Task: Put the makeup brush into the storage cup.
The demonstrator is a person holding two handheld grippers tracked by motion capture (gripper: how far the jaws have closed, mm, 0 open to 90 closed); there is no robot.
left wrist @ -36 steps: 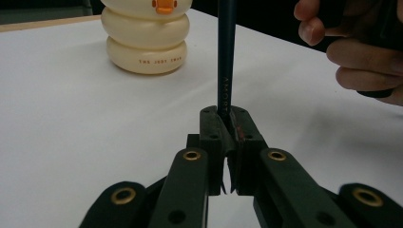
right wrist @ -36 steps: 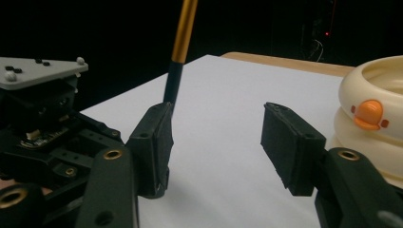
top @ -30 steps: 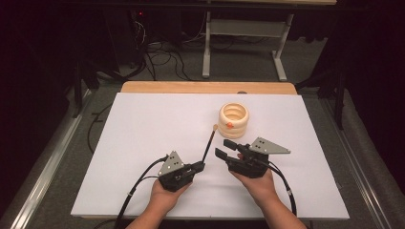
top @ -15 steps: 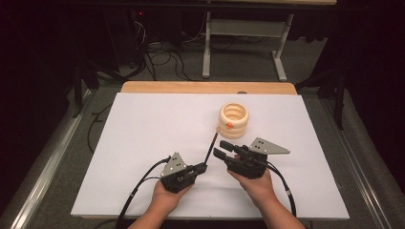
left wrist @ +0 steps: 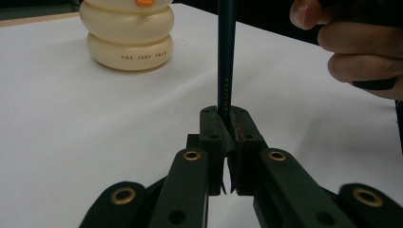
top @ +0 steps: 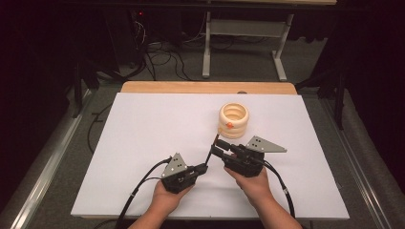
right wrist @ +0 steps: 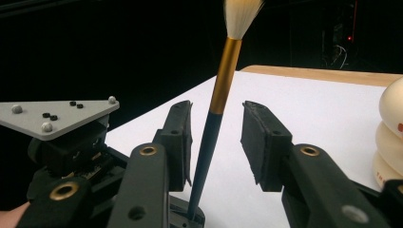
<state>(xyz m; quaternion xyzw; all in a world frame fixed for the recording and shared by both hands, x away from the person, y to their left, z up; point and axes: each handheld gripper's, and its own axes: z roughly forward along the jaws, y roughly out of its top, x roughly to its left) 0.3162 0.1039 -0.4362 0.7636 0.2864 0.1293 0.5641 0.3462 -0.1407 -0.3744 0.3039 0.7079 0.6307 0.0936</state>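
The right gripper view reveals the brush (right wrist: 216, 118) has a gold ferrule and pale bristles, standing between the right gripper (right wrist: 216, 142)'s jaws, which have just been closing without yet pressing it. The left gripper (left wrist: 227, 128) clamps its dark handle near the ringed cream holder (top: 234, 120). Both hands rest low, level.

Your worktop (top: 143, 143) is a white sheet laid over a wooden board whose pale brown edge shows along the far side. Directly on the white surface stands a cream holder of stacked rings (top: 234, 120) with an orange dot, right of centre toward the far edge.
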